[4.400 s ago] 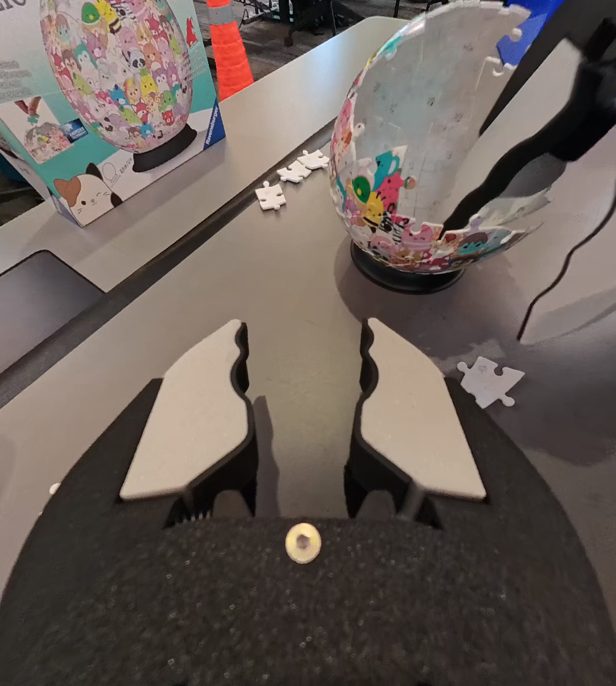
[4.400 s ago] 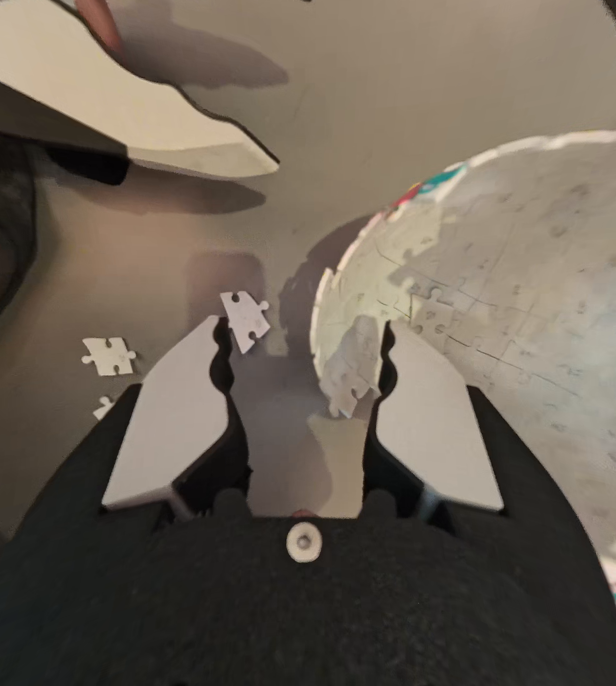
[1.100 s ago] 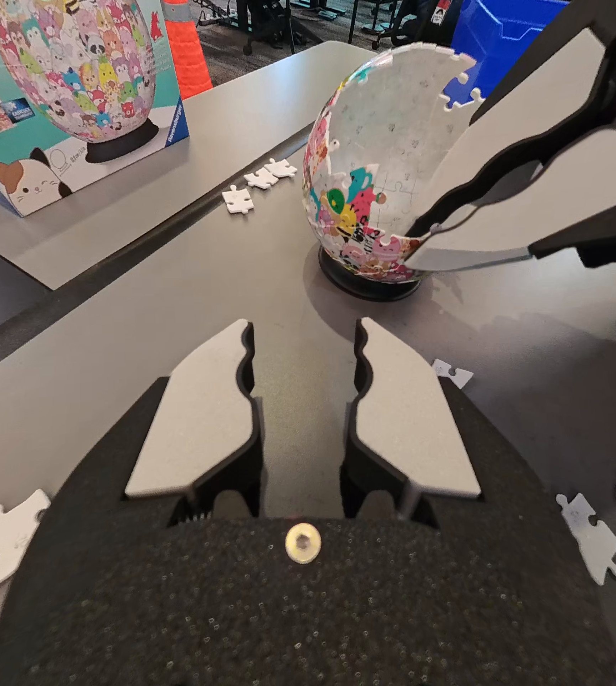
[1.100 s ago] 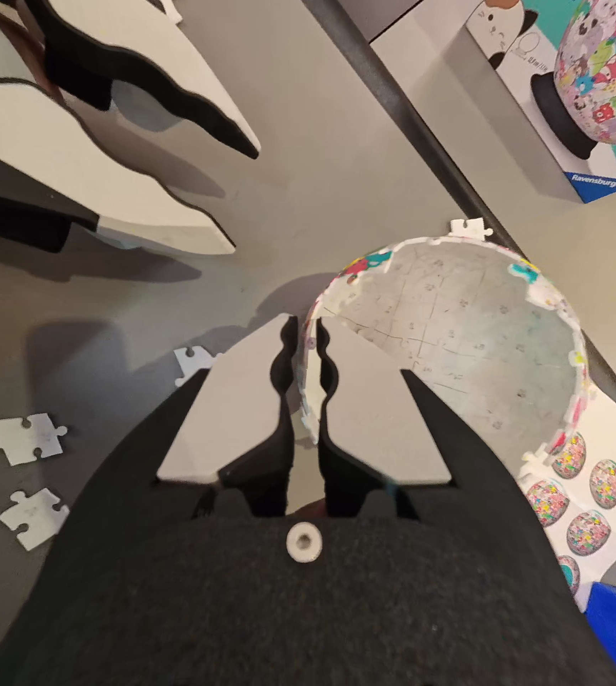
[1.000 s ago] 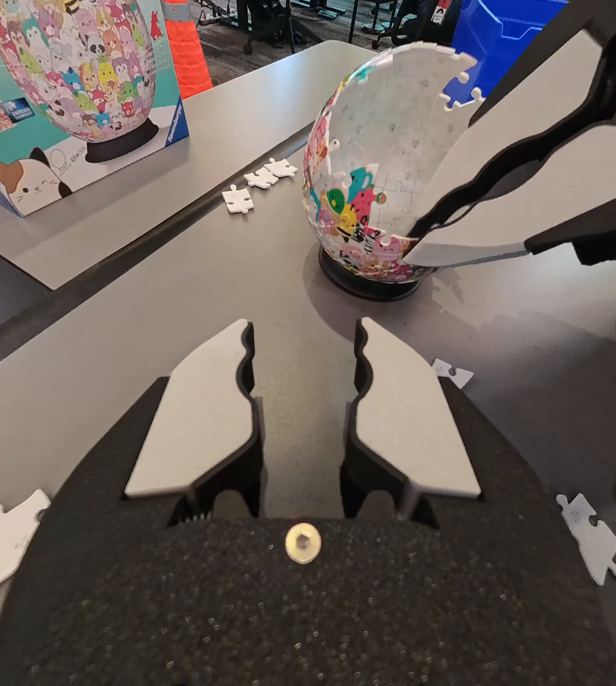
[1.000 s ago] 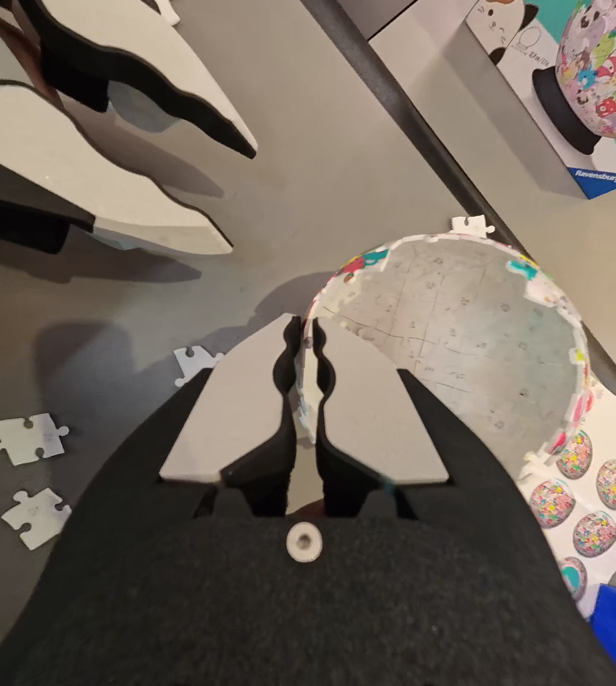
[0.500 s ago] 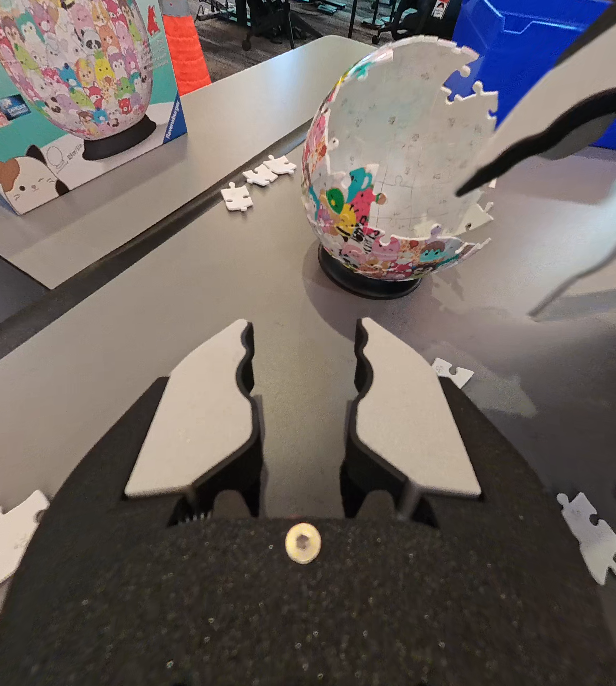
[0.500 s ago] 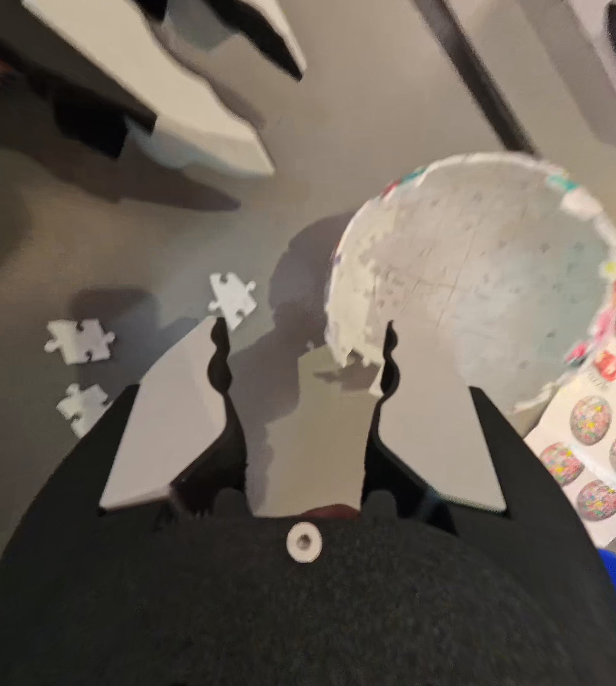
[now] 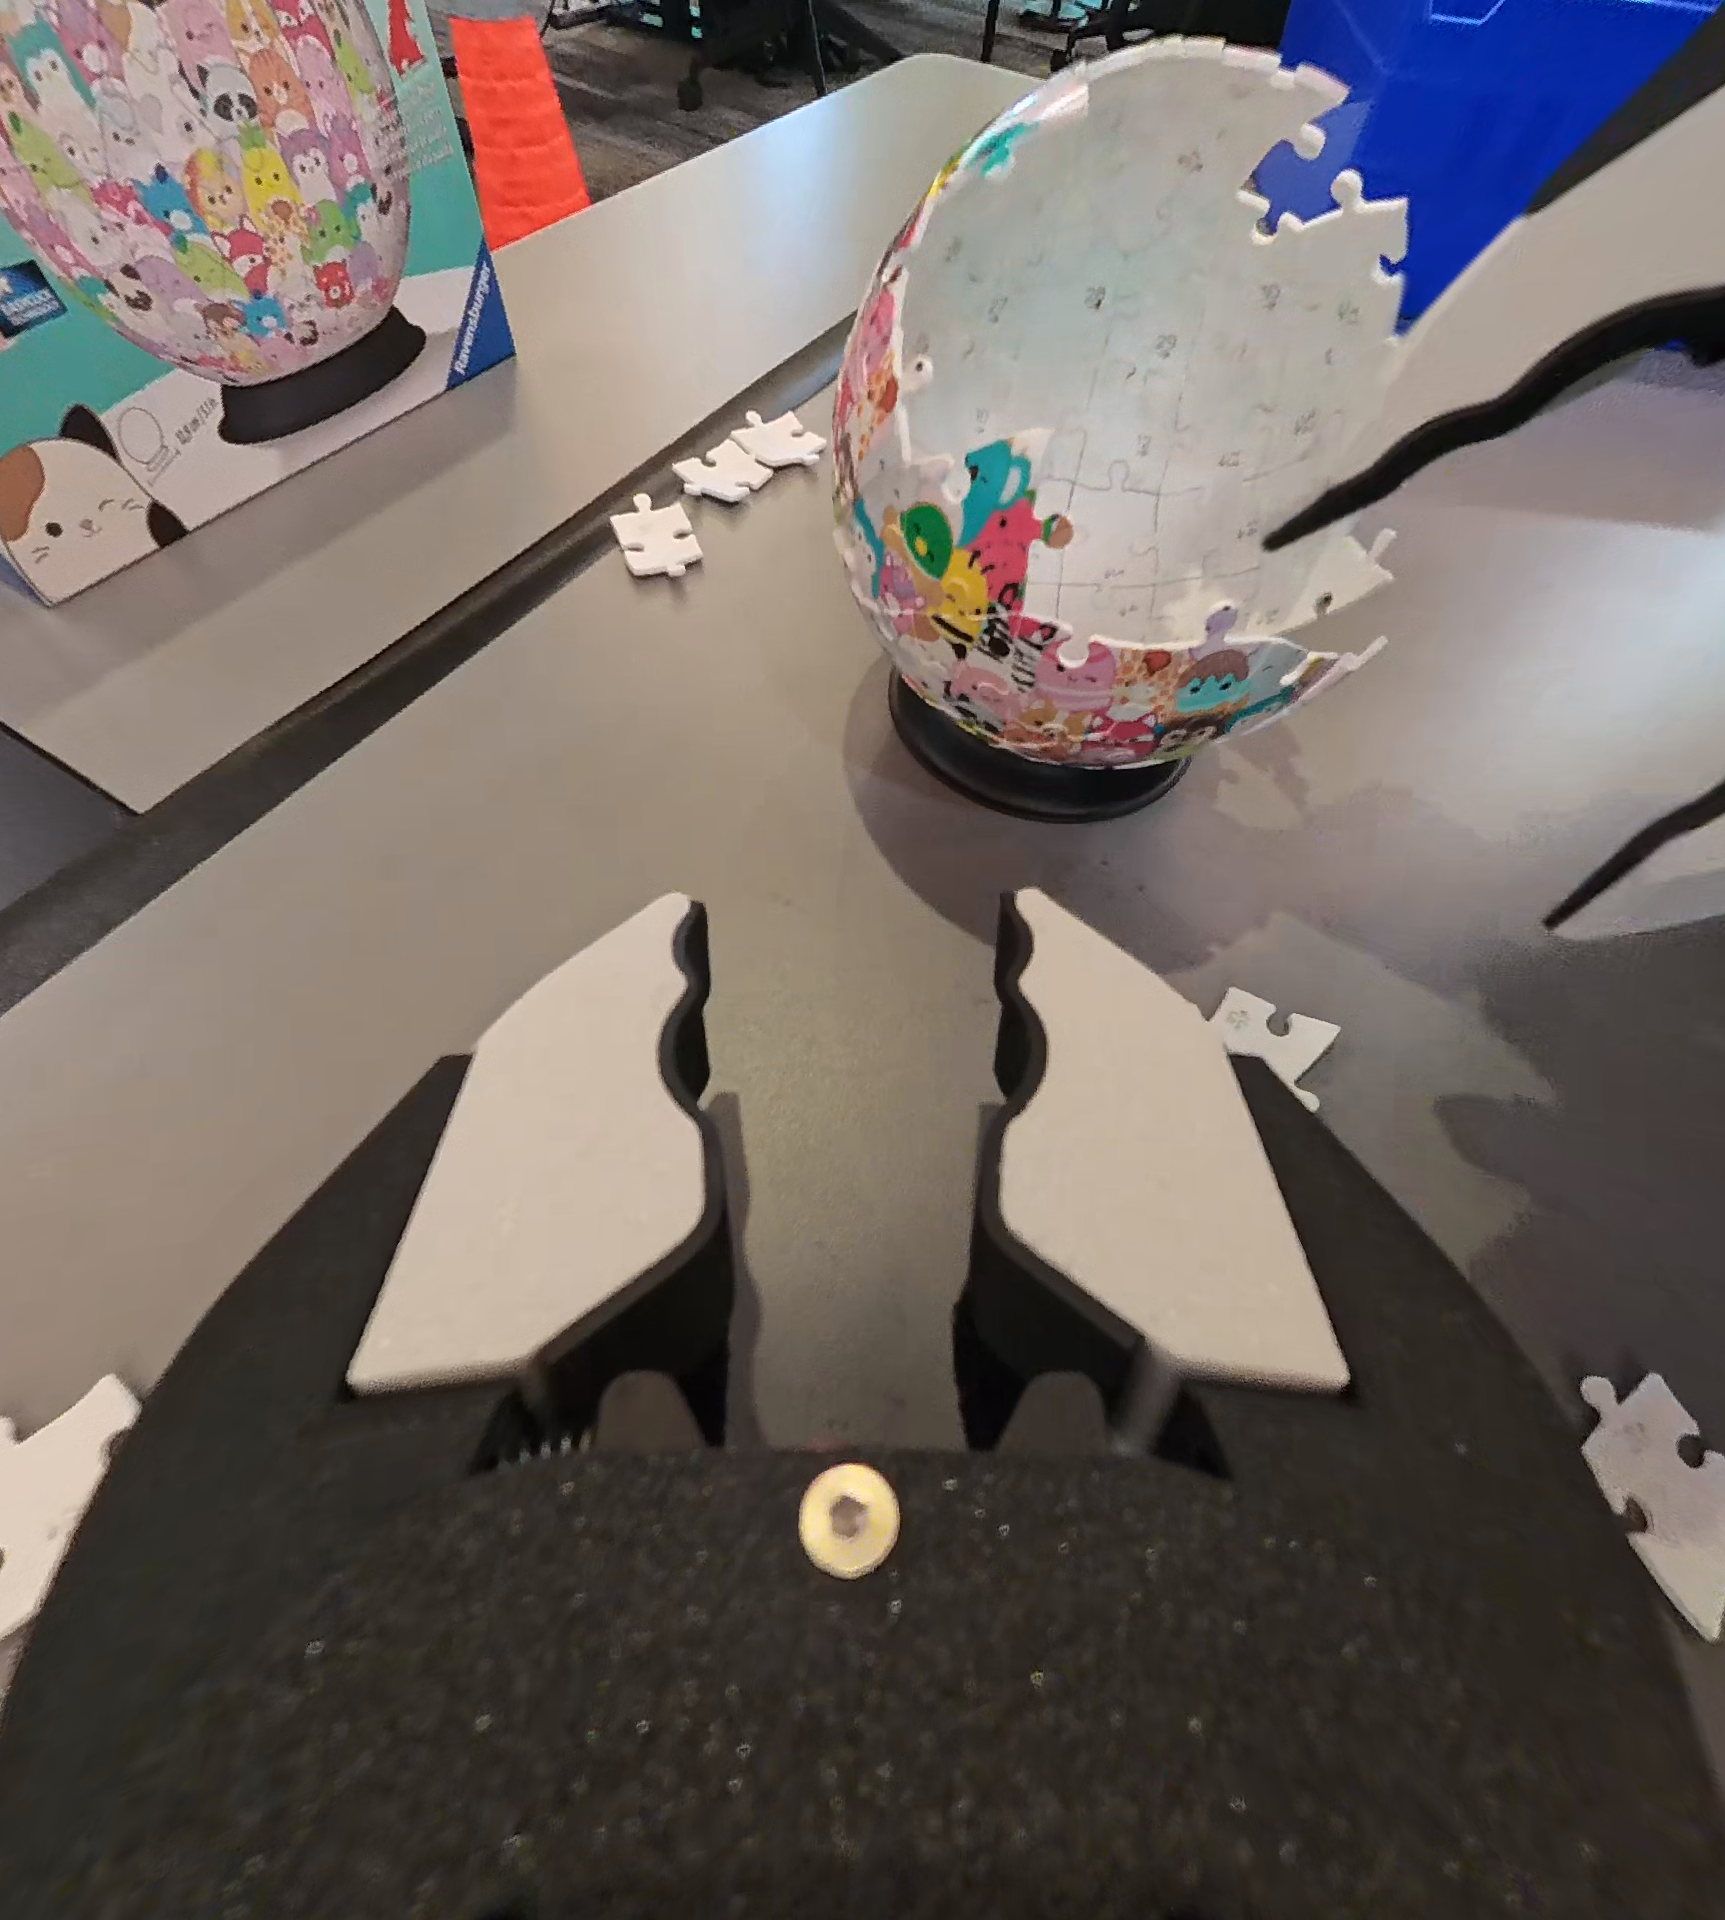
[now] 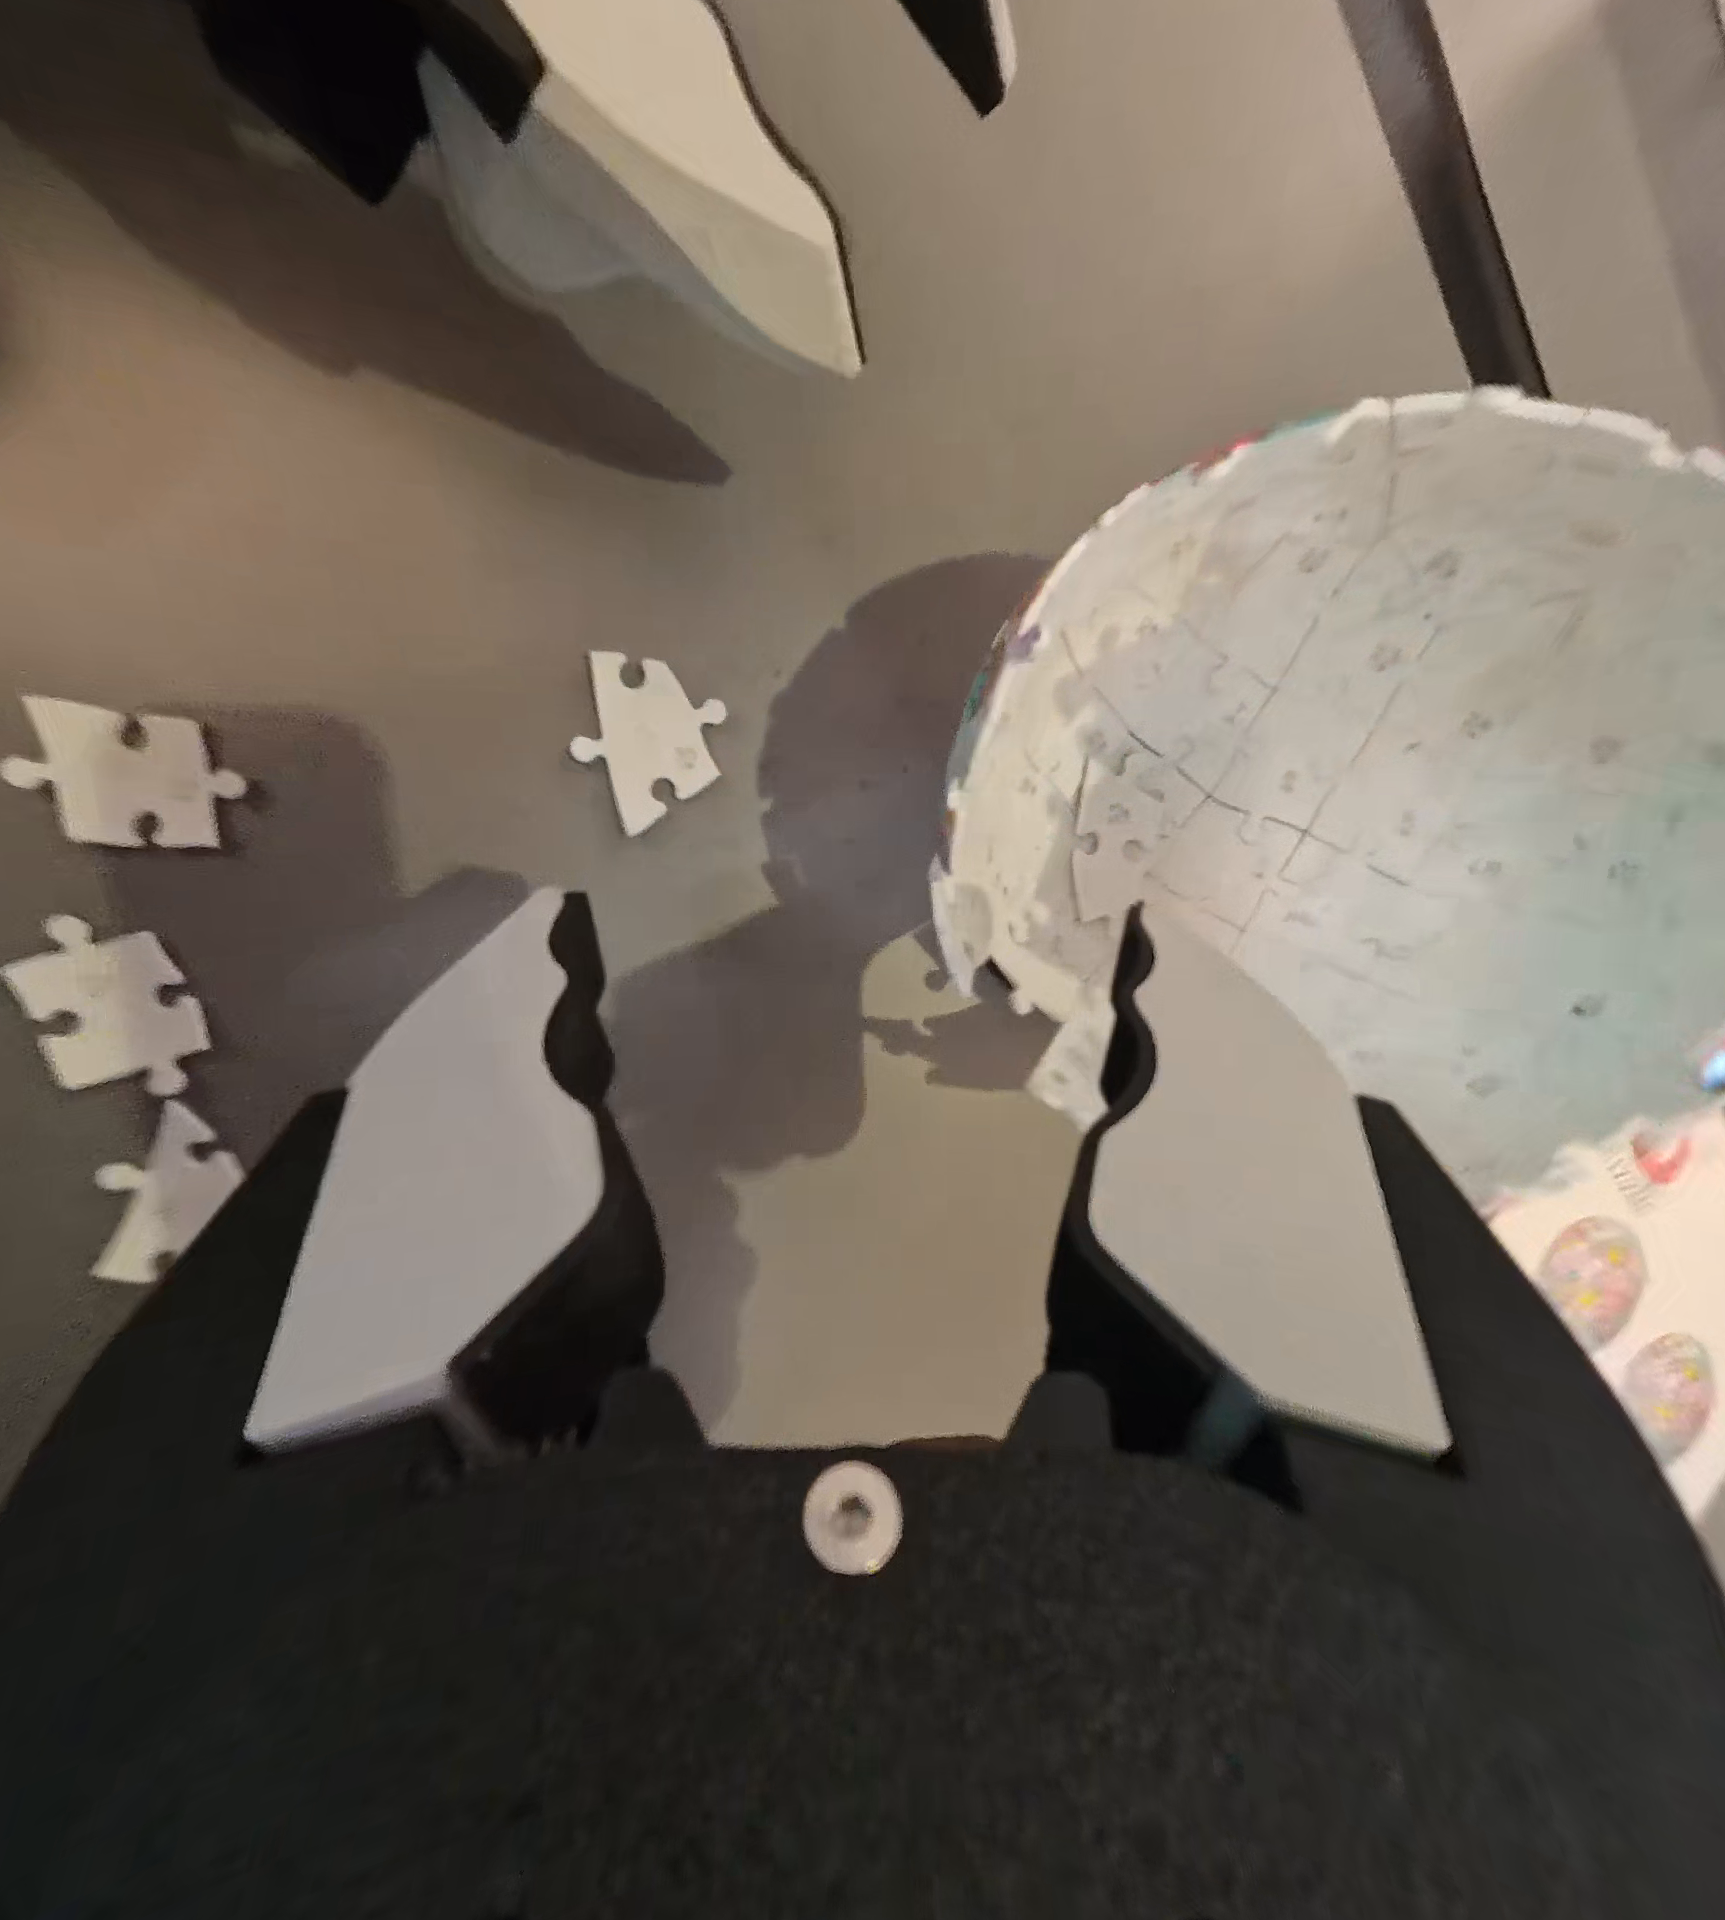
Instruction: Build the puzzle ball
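Observation:
The half-built puzzle ball stands on a black stand on the grey table; its white inside faces the right gripper. My left gripper is open and empty, low over the table in front of the ball. My right gripper is open and empty, just off the ball's open rim. A white piece sticks out at that rim. In the left wrist view the right gripper's fingers show spread apart beside the ball. Loose white pieces lie face down nearby.
The puzzle box stands at the back left, with pieces near the table seam. More pieces lie left of the right gripper and beside the left gripper. A leaflet lies behind the ball. A blue bin and an orange cone stand beyond.
My right gripper was shut on the ball's rim, then opened and drew back from it, leaving a piece at the edge. The left gripper has stayed open and nearly still.

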Demonstrator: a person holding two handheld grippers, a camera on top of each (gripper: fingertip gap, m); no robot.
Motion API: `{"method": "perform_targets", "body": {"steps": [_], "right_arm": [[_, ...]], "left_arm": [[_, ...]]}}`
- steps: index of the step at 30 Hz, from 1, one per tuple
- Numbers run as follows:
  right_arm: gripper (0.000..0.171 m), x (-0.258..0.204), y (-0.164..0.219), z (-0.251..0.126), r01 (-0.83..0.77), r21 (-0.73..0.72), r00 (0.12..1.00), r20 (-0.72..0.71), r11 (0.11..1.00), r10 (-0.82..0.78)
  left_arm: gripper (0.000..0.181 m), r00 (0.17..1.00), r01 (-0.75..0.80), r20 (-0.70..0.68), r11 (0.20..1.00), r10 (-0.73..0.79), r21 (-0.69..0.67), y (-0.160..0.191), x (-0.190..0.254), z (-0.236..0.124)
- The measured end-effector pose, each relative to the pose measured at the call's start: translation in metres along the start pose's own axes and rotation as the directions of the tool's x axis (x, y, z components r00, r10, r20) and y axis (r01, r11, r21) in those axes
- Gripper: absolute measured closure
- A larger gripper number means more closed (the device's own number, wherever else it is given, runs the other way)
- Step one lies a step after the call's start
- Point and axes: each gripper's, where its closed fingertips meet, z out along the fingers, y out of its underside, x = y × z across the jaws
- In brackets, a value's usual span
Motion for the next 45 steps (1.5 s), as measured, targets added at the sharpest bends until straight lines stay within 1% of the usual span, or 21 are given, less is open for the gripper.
{"method": "perform_targets", "body": {"steps": [3, 6, 11, 15, 19, 24, 26, 27, 30, 45], "right_arm": [[0.078, 0.006, 0.003, 0.011, 0.095, -0.053, 0.995, 0.008, 0.994, -0.095], [0.079, 0.012, 0.008, 0.024, 0.148, -0.117, 0.989, 0.012, 0.982, -0.148], [0.078, 0.013, 0.018, 0.040, 0.151, -0.218, 0.989, 0.033, 0.964, -0.147], [0.077, 0.016, 0.021, 0.045, 0.149, -0.262, 0.989, 0.031, 0.954, -0.146], [0.079, 0.016, 0.021, 0.046, 0.140, -0.279, 0.990, 0.052, 0.950, -0.131], [0.080, 0.014, 0.023, 0.049, 0.099, -0.288, 0.992, 0.108, 0.952, -0.070], [0.077, 0.013, 0.025, 0.051, 0.064, -0.301, 0.990, 0.140, 0.952, -0.022], [0.072, 0.013, 0.026, 0.051, 0.057, -0.308, 0.989, 0.145, 0.950, -0.012], [0.072, 0.013, 0.026, 0.051, 0.061, -0.317, 0.989, 0.144, 0.946, -0.015], [0.082, -0.004, 0.030, 0.034, 0.064, -0.350, 0.979, 0.206, 0.935, 0.010]], "left_arm": [[0.128, 1.000, -0.002, 0.001, 1.000, 0.002, -0.002, 0.000, 0.000, 0.000], [0.128, 1.000, -0.001, 0.001, 1.000, 0.001, -0.003, 0.000, 0.000, 0.000], [0.127, 1.000, 0.001, 0.000, 1.000, -0.001, 0.000, 0.000, 0.000, 0.000], [0.127, 1.000, 0.001, -0.001, 1.000, -0.001, -0.001, 0.000, 0.000, 0.000], [0.126, 1.000, -0.004, 0.000, 1.000, 0.004, -0.005, 0.001, 0.001, 0.000], [0.126, 1.000, 0.000, -0.002, 1.000, 0.000, -0.004, 0.001, 0.001, 0.000], [0.126, 1.000, -0.001, -0.002, 1.000, 0.001, -0.004, 0.001, 0.001, 0.000], [0.126, 1.000, -0.001, -0.002, 1.000, 0.001, -0.004, 0.001, 0.001, 0.000], [0.126, 1.000, -0.001, -0.002, 1.000, 0.001, -0.003, 0.001, 0.001, 0.000], [0.126, 1.000, -0.006, 0.002, 1.000, 0.006, -0.007, 0.001, 0.001, 0.000]]}}
